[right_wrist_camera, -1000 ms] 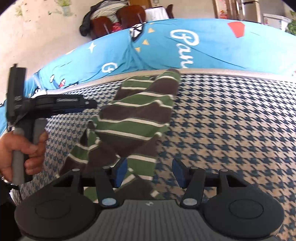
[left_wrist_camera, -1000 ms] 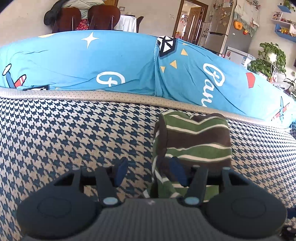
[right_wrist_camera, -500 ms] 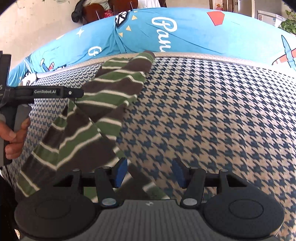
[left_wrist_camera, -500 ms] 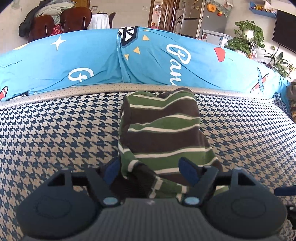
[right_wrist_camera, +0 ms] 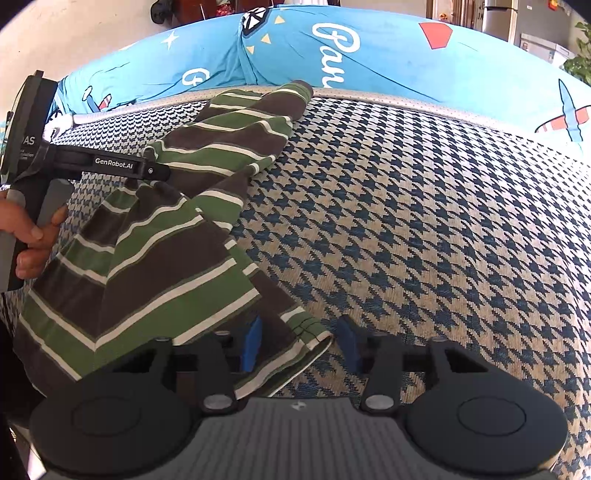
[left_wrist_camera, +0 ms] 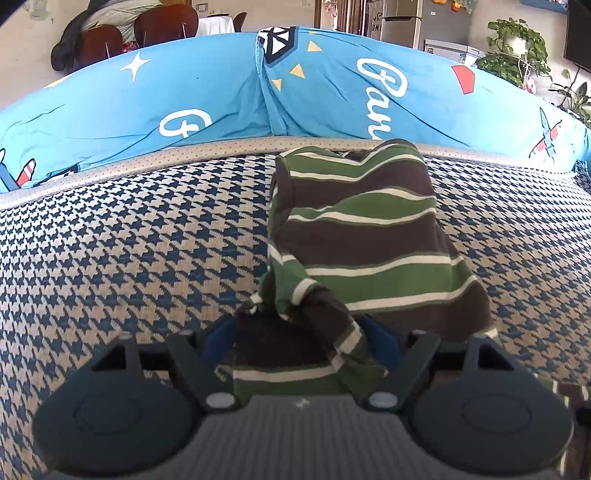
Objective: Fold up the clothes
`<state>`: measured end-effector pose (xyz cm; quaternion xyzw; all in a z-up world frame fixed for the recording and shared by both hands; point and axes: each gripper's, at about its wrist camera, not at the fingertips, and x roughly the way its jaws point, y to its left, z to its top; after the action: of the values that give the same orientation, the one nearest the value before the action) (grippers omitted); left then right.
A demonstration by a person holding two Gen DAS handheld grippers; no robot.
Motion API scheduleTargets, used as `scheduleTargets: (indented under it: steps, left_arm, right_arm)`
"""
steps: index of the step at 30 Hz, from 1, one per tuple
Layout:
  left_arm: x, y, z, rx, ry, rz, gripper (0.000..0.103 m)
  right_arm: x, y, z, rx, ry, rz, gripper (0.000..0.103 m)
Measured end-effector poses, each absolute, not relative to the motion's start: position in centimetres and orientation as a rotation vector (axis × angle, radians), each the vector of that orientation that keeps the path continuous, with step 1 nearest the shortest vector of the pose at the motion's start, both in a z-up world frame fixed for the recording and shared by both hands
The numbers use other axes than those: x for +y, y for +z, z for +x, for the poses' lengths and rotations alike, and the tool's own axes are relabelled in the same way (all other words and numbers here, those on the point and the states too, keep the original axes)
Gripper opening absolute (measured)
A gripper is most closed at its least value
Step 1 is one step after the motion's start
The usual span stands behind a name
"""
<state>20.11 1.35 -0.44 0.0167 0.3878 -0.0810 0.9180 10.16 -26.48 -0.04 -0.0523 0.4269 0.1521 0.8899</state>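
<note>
A green, brown and white striped garment (left_wrist_camera: 369,240) lies lengthwise on the houndstooth sofa seat (left_wrist_camera: 129,240), its far end at the seat's back edge. My left gripper (left_wrist_camera: 301,339) is open, fingers wide apart, and the garment's bunched near end sits between and over them. In the right wrist view the garment (right_wrist_camera: 155,266) peaks up under the left gripper (right_wrist_camera: 159,171), which a hand (right_wrist_camera: 33,236) holds. My right gripper (right_wrist_camera: 299,343) is open. The garment's near hem corner lies between its fingers, against the left pad.
Blue printed cushions (left_wrist_camera: 184,92) run along the back of the seat. Bare houndstooth seat (right_wrist_camera: 424,221) stretches right of the garment. Behind the sofa stand brown chairs (left_wrist_camera: 162,22), a fridge (left_wrist_camera: 402,18) and potted plants (left_wrist_camera: 517,48).
My left gripper has shifted right and now straddles the garment's near end, which has bunched up. The garment's hem has come between my right gripper's fingers, which stand slightly closer together.
</note>
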Motion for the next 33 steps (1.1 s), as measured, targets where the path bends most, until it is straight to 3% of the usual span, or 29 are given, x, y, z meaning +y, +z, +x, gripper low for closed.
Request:
scheduleTargets:
  steps: [2,5,17,33]
  left_arm:
    - [1.7,-0.5,20.0,0.798,-0.154,0.019,0.080]
    - [2.2,-0.6,19.9,0.802,-0.137,-0.001,0.082]
    - [4.6,-0.3,19.3,0.811,-0.072,-0.080,0.082]
    - [9.0,2.5,17.0,0.788,-0.001,-0.223,0.082]
  right_arm:
    - [-26.4,-0.1,10.0,0.882,0.324,-0.106,0.016]
    - [-26.2,0.0,9.8,0.872,0.328,-0.093,0.011]
    - [-23.2,3.1,6.9,0.725,0.587,0.088,0.009]
    - [-13.6,1.9,4.7,0.738,0.996,0.145,0.009]
